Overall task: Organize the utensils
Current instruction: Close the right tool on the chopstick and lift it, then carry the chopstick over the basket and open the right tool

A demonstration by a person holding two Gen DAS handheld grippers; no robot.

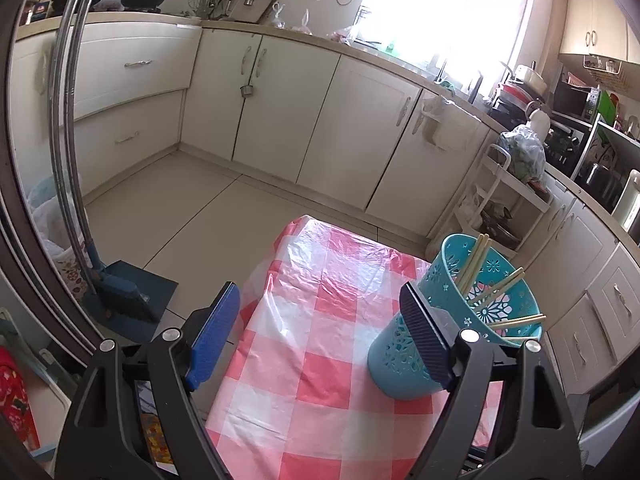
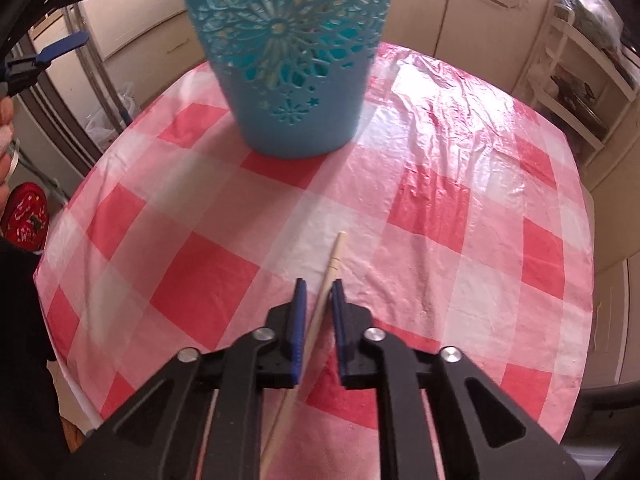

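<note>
the right gripper [image 2: 319, 286] has its jaws drawn narrow around a single chopstick [image 2: 320, 312], but a gap shows on each side, so whether it is truly clamped i cannot tell; if loose, it could pivot or slip out on the lift toward the blue holder [image 2: 294, 80]. the left gripper [image 1: 320, 312] hangs wide and empty beside that holder, which stands near the tabletop's [image 2: 460, 216] far edge, so a nudge could tip it off, though the middle lies open.

The blue holder [image 2: 294, 60] stands ahead on the checked tablecloth [image 2: 460, 208]. Bare cloth lies open to its right
</note>
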